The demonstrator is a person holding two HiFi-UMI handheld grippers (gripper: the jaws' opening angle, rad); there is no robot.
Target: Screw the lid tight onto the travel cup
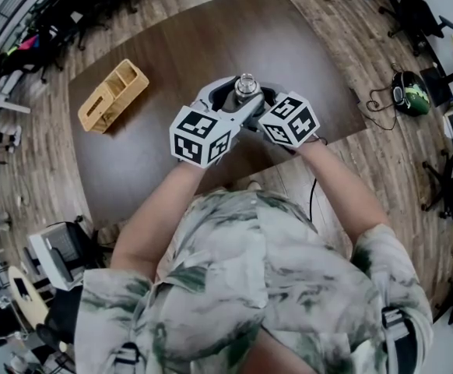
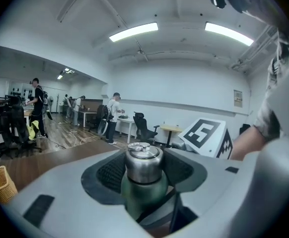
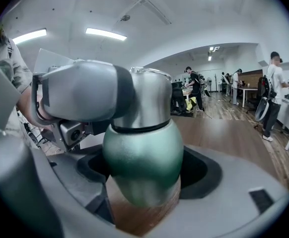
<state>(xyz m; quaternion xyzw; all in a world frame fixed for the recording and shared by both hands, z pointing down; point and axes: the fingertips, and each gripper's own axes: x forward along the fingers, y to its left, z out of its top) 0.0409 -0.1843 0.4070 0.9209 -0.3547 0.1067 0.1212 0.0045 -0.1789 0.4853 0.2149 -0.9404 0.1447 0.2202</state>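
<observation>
Nearest in, a patterned shirt (image 1: 242,271) and two bare forearms (image 1: 152,216) reaching forward to the cup (image 3: 143,157). The near edge of the table (image 1: 289,45) runs just under the marker cubes (image 1: 203,135), a little short of the cup, so the cup is over the tabletop close to that edge; plank floor (image 1: 343,170) lies on the person's side.

Left gripper (image 1: 233,100) is at the cup's left, right gripper (image 1: 262,98) at its right, their noses close together around it. Left jaws are pressed onto the silver lid (image 2: 143,161), a dark pad on either side; right jaws are clamped on the green body lower down.

The head view gives only the lid's round top between the cubes. The right gripper view shows what it can't: a bulging matt-green body, a dark ring at the neck, and the tall steel lid above with a left jaw flat against its side; wood grain shows below the base, though whether the cup rests or hangs I can't tell. The left gripper view adds the small raised cap on the lid's top.

Beyond the cup, wide bare tabletop; off to its left and well apart, a wooden basket (image 1: 114,94) with dividers. Farther out, office chairs (image 1: 413,6); people (image 2: 113,115) stand at desks.
</observation>
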